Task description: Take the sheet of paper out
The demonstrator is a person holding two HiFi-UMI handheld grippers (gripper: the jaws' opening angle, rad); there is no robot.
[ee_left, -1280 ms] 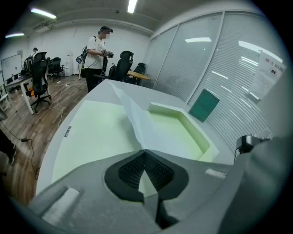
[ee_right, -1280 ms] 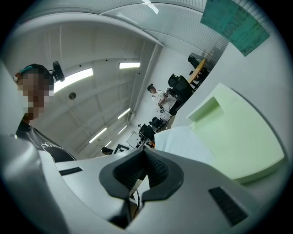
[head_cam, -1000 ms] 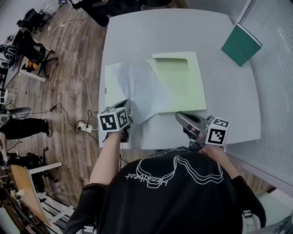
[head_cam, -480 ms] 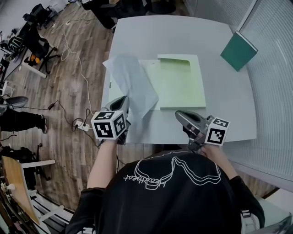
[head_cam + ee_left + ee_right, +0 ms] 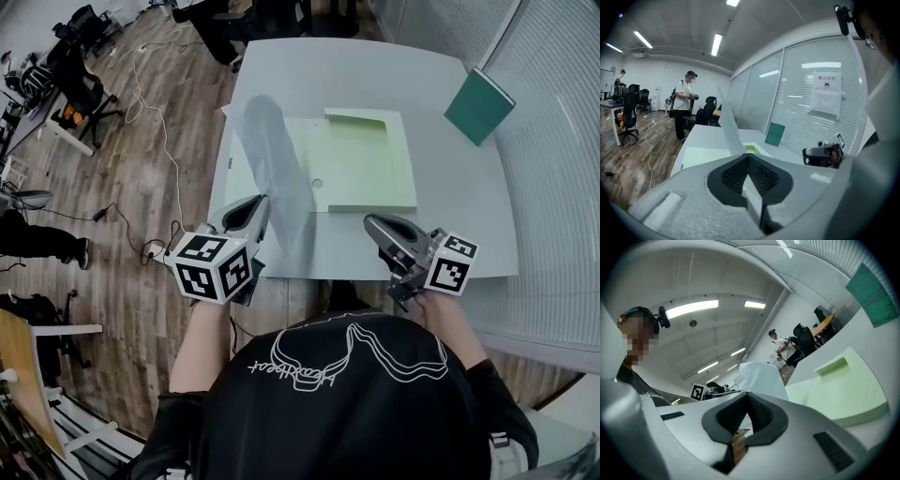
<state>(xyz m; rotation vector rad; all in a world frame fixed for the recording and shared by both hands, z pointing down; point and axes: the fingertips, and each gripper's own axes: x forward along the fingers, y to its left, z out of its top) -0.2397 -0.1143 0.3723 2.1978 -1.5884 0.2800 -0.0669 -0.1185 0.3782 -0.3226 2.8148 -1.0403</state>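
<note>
We see the left gripper (image 5: 251, 208) with its jaws pressed together on the near end of the sheet of paper (image 5: 272, 159). The sheet's long axis runs away from us towards the far left corner of the tabletop (image 5: 347, 75). In the left gripper view the sheet (image 5: 729, 126) stands on edge, rising from the closed jaws and leaning left, above the left part of the light green folder (image 5: 366, 164). The folder lies flat on the tabletop.

The right gripper (image 5: 372, 223) hangs over the near edge, apart from the folder. Its jaws meet at the tips with nothing between them. A green book (image 5: 479, 105) lies at the far right.
</note>
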